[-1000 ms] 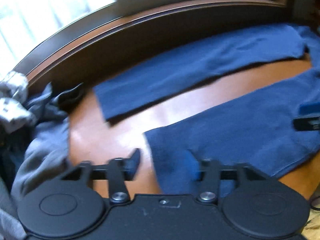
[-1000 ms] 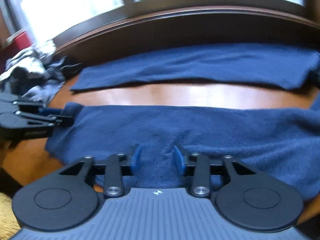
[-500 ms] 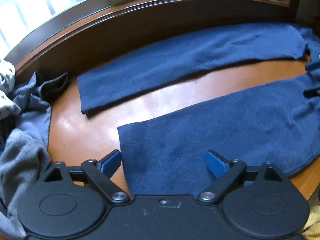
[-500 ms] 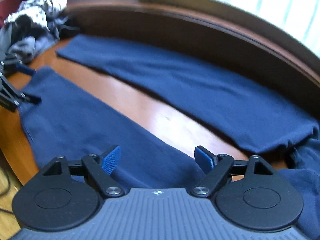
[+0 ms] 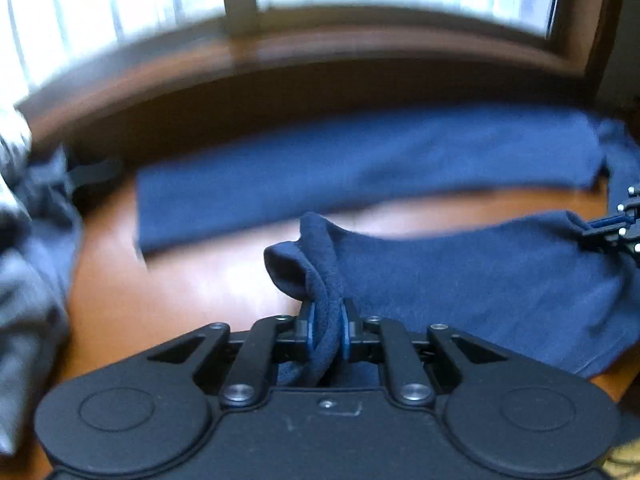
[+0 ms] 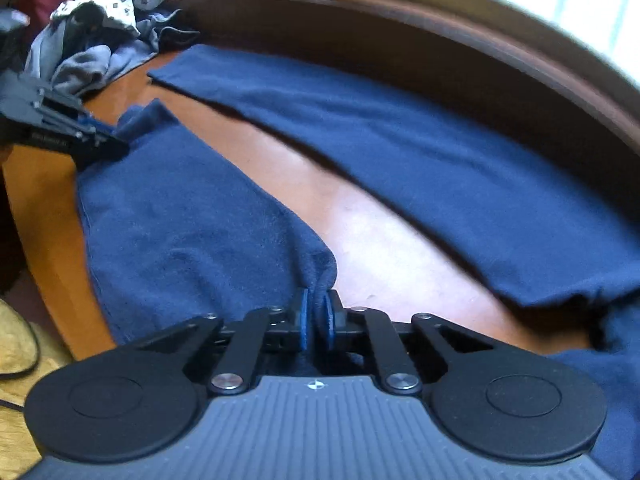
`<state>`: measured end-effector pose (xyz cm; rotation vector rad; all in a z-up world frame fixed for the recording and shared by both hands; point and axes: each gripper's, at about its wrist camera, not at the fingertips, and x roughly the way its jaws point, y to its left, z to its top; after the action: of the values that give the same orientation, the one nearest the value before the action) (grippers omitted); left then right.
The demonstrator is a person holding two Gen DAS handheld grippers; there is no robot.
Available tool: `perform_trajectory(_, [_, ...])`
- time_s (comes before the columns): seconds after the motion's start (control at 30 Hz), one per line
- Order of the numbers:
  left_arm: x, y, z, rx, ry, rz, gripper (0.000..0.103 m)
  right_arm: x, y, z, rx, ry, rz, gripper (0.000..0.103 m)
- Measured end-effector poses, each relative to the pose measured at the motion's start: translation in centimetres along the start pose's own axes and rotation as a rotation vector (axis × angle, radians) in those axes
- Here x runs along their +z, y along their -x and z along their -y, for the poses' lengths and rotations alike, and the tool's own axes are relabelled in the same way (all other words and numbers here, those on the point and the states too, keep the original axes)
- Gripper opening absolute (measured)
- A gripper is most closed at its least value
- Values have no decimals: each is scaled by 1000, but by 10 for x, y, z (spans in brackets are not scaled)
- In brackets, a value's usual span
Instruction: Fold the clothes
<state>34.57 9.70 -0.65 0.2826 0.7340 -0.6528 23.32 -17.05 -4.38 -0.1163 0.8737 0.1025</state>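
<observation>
Dark blue trousers lie spread on a round wooden table [image 5: 192, 280]. The near leg [image 5: 480, 280] runs across the front, the far leg [image 5: 360, 168] lies along the back. My left gripper [image 5: 326, 330] is shut on the bunched hem end of the near leg, lifted slightly. My right gripper [image 6: 316, 320] is shut on the inner edge of the near leg [image 6: 180, 220] further up, near the crotch. The far leg shows in the right wrist view [image 6: 400, 132]. The left gripper shows at that view's left [image 6: 96, 136], and the right gripper at the left view's right edge [image 5: 612, 224].
A pile of grey and patterned clothes [image 6: 100, 20] sits at the table's left end, also in the left wrist view [image 5: 24, 240]. A dark raised rim [image 6: 440, 48] runs along the back under a bright window. A yellow rug [image 6: 20, 344] lies below the table edge.
Both grippers were open half a second ago and have closed on the near trouser leg. The left one has gathered the hem end and pulled it up and to the right.
</observation>
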Motion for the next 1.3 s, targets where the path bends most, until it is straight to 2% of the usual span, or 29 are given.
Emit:
perform_trajectory(0.07, [26,33,-8,28,32,132,11,14,20,7,-39,-55,107,8])
perform_trajectory(0.17, [50,91,-18,111,26,325,12,37,79,6,-90,-104,362,9])
perform_trajectory(0.23, [51,115,-23,191,15,372,14,40,107,-7,-53,-119,489,8])
perform_trajectory(0.27, [46,123,-28,225,25,367,15,40,121,-14,-30,-126,550,9])
perform_trajectory(0.3, [39,125,-33,255,45,345,16,38,125,-20,20,-134,565,9])
perform_trajectory(0.33, [30,124,-39,279,68,311,20,35,122,-28,87,-144,547,9])
perform_trajectory(0.37, [17,118,-45,299,92,256,24,29,109,-38,151,-139,487,11])
perform_trajectory(0.43, [-9,102,-56,370,131,127,28,17,79,-60,275,-121,344,22])
perform_trajectory(0.47, [-24,93,-61,417,149,58,30,9,63,-72,293,-101,266,38])
perform_trajectory(0.5, [-34,86,-66,447,164,2,31,2,46,-84,299,-77,185,46])
perform_trajectory(0.53, [-47,79,-71,465,183,-44,33,-5,30,-97,305,-53,105,46])
perform_trajectory(0.6, [-62,73,-79,449,228,-86,43,-14,15,-109,308,-41,52,46])
perform_trajectory(0.63, [-63,73,-82,431,248,-91,52,-15,14,-109,313,-63,54,46])
perform_trajectory(0.67, [-62,72,-81,417,258,-84,58,-13,15,-105,313,-88,67,52])
perform_trajectory(0.7, [-60,70,-81,403,265,-75,59,-9,14,-100,304,-118,86,65])
perform_trajectory(0.73, [-55,69,-78,391,258,-57,60,-5,12,-94,284,-152,104,70])
perform_trajectory(0.77, [-49,67,-75,380,249,-39,66,-2,11,-88,258,-187,119,74])
perform_trajectory(0.87, [-40,55,-59,329,202,0,82,6,8,-65,189,-302,165,74])
perform_trajectory(0.97, [-29,38,-46,300,138,2,84,11,5,-44,140,-440,203,74])
perform_trajectory(1.03, [-27,27,-41,307,103,-22,84,14,2,-38,163,-487,213,74])
perform_trajectory(1.13, [-27,18,-46,330,88,-57,86,29,-4,-48,201,-404,199,74])
perform_trajectory(1.2, [-32,20,-52,352,94,-81,90,47,-15,-64,235,-306,186,75])
perform_trajectory(1.3, [-42,28,-69,354,117,-89,90,75,-35,-92,296,-170,166,75])
